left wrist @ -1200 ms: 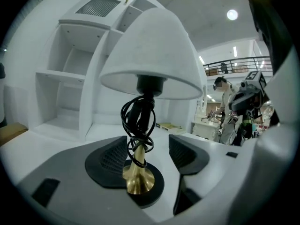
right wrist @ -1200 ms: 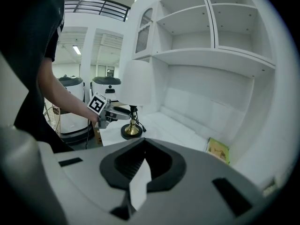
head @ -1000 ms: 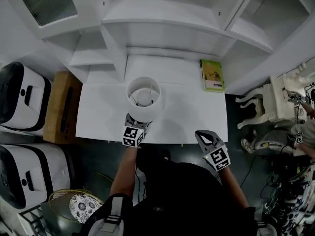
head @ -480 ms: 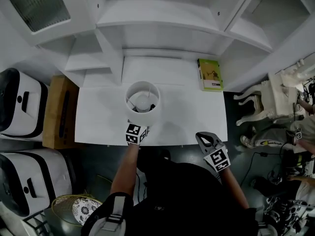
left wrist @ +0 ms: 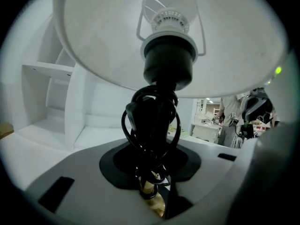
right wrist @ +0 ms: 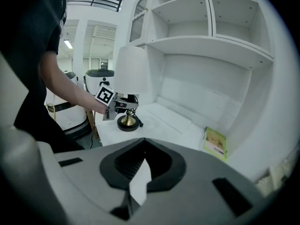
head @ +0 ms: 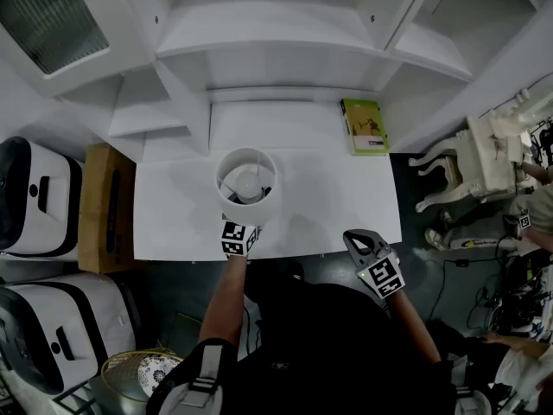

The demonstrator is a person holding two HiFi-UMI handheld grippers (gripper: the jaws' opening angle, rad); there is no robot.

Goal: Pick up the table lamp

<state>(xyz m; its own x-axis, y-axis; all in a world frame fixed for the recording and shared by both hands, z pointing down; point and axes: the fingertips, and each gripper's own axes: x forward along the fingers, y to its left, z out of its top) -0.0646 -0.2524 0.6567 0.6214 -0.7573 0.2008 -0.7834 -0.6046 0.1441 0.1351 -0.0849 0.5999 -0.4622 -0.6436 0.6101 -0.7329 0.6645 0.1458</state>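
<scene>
The table lamp [head: 247, 184] stands upright near the front edge of the white desk [head: 346, 206], a little to the left of its middle. Its long axis is vertical: the white shade is on top and its open mouth points up, so the head view looks straight down into it. The round dark base [right wrist: 126, 124] is at the bottom. In the right gripper view the base seems to sit on the desk, but it is not possible to tell if it is already a little raised.

The left tongs [head: 238, 227] reach in from the front, under the shade. In the left gripper view the two jaws are closed on the golden stem [left wrist: 152, 197], low on the lamp. A black cord [left wrist: 152, 121] is wound in loops around the stem just above the grip, and over it are the black socket and the inside of the shade.

The right tongs [head: 359, 240] are at the front edge of the desk, well apart from the lamp on its right side. Their jaws are together and hold nothing.

A green book [head: 364, 127] lies flat at the back right of the desk, below the white shelves [head: 285, 33].
</scene>
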